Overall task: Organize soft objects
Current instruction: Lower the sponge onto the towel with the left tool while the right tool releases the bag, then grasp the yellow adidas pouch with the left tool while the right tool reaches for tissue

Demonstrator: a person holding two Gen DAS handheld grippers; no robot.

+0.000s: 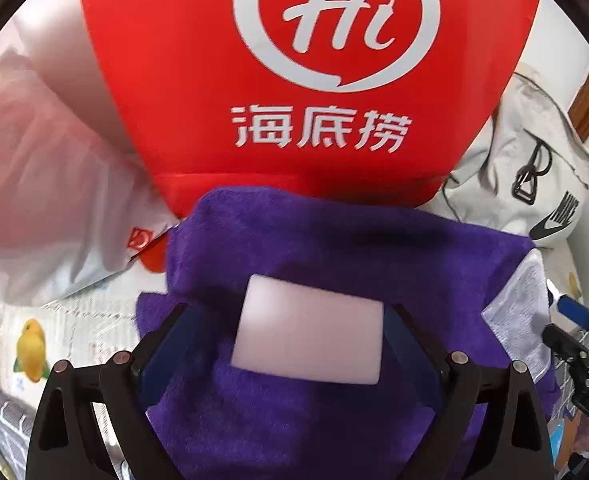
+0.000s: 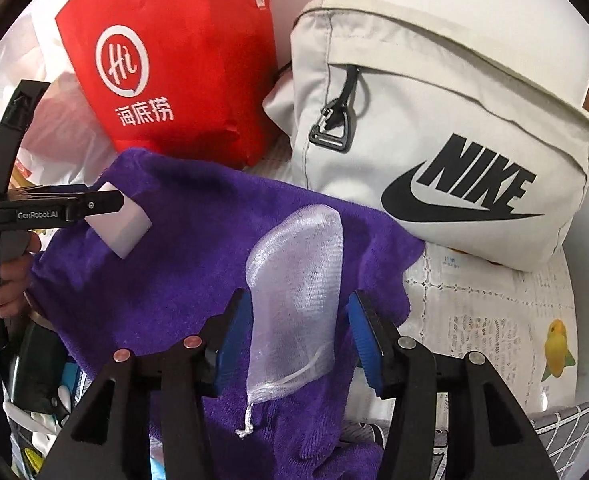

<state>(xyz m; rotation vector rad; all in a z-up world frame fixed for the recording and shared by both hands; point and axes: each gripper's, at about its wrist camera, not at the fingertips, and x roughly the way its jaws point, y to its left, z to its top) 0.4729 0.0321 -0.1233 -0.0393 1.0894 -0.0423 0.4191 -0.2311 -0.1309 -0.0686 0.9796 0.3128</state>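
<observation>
Blue-padded fingers of the right hand-held gripper (image 2: 298,336) stand wide apart, astride a mesh pouch (image 2: 298,280) without pinching it. The pouch lies flat on a purple towel (image 2: 166,272), its drawstring (image 2: 248,420) trailing toward the camera. By its shape it looks empty, though the mesh is too pale to be sure.

Across the towel, the left hand-held gripper (image 1: 310,344) holds a white sponge block (image 1: 310,332) between its pads; the right view shows the block sticking out past the fingertips, raised a little over the towel's left part. Whether it touches the cloth underneath I cannot tell.

The towel is spread loosely, not folded, over a worktop with a printed lace cover (image 2: 494,312), and one edge hangs crumpled toward the near side.

Behind the towel a red paper bag (image 1: 294,80) stands upright, touching or just over the towel's far edge. A grey Nike bag (image 2: 434,120) leans against the wall at the far right, and a plastic bag (image 1: 34,180) slumps at the far left.

My judgement: the task is at an early to middle stage. One soft thing is lifted but not yet placed, the pouch is unclaimed, and the towel still needs folding or stowing. Which bag is the destination is not evident.
</observation>
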